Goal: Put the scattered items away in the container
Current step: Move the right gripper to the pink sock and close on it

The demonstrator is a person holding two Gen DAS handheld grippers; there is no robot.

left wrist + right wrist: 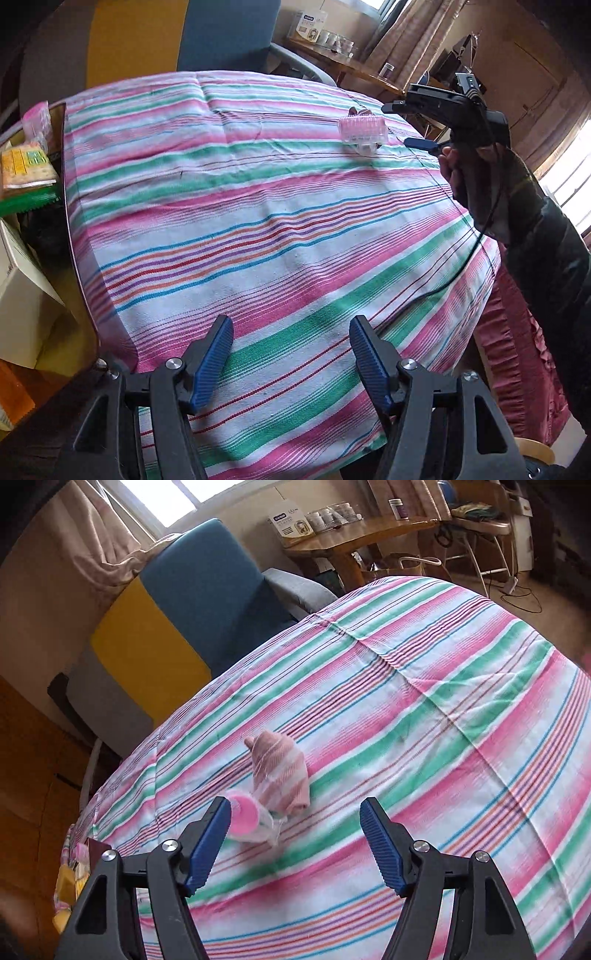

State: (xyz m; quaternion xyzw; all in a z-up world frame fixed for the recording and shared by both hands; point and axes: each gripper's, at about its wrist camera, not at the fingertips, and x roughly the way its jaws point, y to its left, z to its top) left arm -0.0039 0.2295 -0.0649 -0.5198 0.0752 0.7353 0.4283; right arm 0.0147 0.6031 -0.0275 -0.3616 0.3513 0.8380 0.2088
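Two grippers in play, both with jaws spread and nothing between them: left gripper [291,354] hovers over bare striped cloth [258,229], right gripper [295,834] is angled down toward the remaining items. Nearest its left finger lies a pink roller in clear wrap [249,821], just beside or touching a bagged pink striped bundle [282,771]. Container [33,162] sits at the cloth's far left edge, already holding packets. Risk: slippery wrap could slide off the pads; the finger may snag the adjacent bundle or bunch the cloth, dragging both items.
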